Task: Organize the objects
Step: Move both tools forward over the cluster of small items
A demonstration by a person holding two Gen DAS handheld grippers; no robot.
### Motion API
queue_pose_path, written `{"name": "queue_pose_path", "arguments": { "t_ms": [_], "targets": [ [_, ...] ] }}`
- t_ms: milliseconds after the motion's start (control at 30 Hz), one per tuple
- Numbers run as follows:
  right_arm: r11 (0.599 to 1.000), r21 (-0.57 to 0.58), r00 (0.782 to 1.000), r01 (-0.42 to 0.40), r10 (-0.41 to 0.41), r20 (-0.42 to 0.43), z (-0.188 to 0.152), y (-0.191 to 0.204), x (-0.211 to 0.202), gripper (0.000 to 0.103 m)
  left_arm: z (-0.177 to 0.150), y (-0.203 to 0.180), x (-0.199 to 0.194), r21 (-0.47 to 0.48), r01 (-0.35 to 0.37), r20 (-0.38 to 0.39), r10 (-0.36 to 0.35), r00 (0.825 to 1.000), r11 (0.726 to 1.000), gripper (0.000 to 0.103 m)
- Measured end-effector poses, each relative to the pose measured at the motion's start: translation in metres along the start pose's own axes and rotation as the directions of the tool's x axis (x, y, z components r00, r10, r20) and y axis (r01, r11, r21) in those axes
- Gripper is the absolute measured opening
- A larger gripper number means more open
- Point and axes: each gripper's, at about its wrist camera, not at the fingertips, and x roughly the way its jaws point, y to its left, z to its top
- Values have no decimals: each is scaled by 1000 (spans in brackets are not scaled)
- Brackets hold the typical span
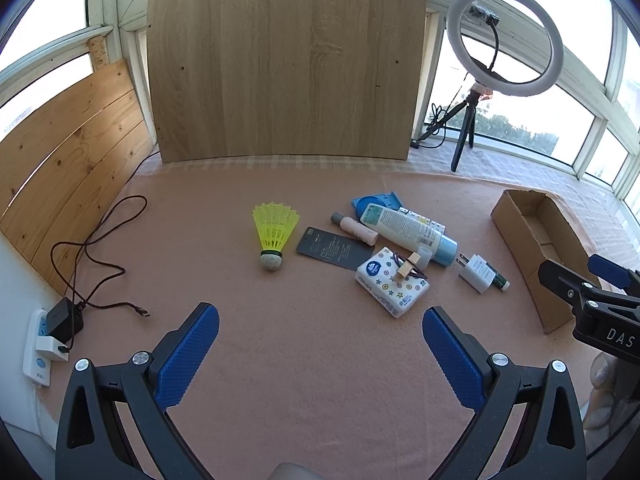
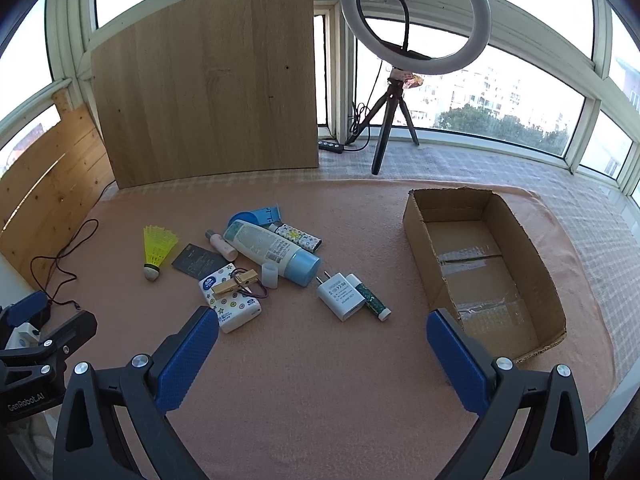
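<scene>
Both grippers, left gripper [image 1: 320,332] and right gripper [image 2: 322,332], hang wide apart and empty; honestly the bottle [image 2: 272,250] could roll, scattering the pile before reaching the cardboard box [image 2: 536,256].

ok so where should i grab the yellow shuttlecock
Probably by the cork base, coming from above with the left tool, open and nearer. The shuttlecock lies on its side, apart from the pile; the flared skirt looks too springy to pinch.

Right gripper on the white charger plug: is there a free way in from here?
Probably yes. The right gripper is open and empty, with bare cloth up to the white charger plug. Only the small green tube lies against its far side.
</scene>
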Motion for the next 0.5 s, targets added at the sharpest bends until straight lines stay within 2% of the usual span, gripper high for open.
{"name": "queue_pose_path", "arguments": {
  "t_ms": [267,500],
  "targets": [
    [998,-37,996,-53,50,-69,35,3,59,103,26,1,40,23,1,-20,-1,1000,1000,103],
    [990,17,975,-143,144,-167,65,0,112,103,65,2,99,28,11,-66,-10,998,1000,103]
  ]
}}
